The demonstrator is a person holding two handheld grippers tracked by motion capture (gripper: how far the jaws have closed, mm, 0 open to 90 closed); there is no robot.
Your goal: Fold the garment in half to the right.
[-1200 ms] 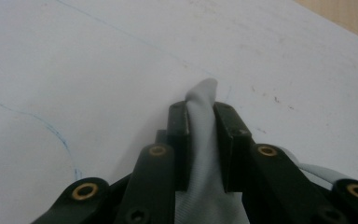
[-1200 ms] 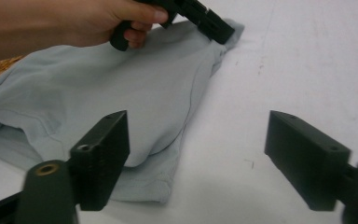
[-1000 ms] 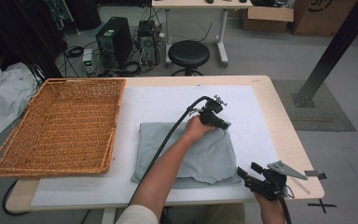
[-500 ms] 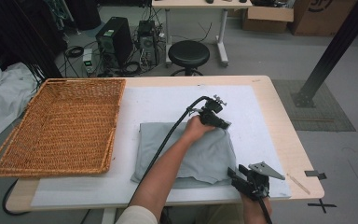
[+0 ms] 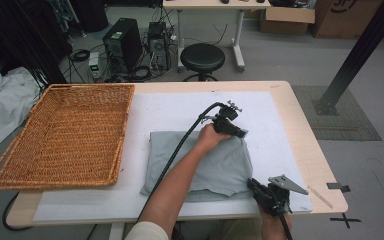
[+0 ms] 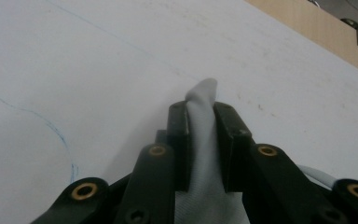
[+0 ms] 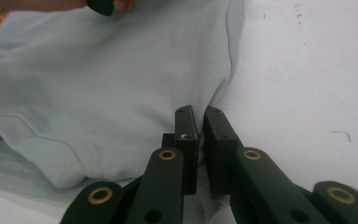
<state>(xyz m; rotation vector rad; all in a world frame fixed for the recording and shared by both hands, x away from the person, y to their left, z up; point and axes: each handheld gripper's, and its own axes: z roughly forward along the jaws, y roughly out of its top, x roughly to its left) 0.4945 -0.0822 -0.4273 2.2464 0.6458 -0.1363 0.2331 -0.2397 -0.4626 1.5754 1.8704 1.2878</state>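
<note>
A pale grey folded cloth (image 5: pixel 220 167) lies on the white mat (image 5: pixel 180 107) in the high view. My left gripper (image 5: pixel 241 133) sits at the cloth's far right corner, held by a hand whose forearm crosses the cloth. In the left gripper view, that gripper (image 6: pixel 200 109) is shut on a raised fold of the cloth (image 6: pixel 200 140). My right gripper (image 5: pixel 252 184) is at the cloth's near right corner. In the right gripper view, its jaws (image 7: pixel 199 114) are closed on the edge of the cloth (image 7: pixel 98 70), with cloth showing between them.
A wide wicker basket (image 5: pixel 125 130) stands on the left of the table, beside the mat. The wooden table edge (image 5: pixel 310 150) runs along the right. A black stool (image 5: pixel 202 56) and computer towers (image 5: pixel 122 47) stand on the floor beyond the table.
My right gripper has moved left from the table's front right edge to the cloth's near right corner. The left gripper has stayed at the far corner.
</note>
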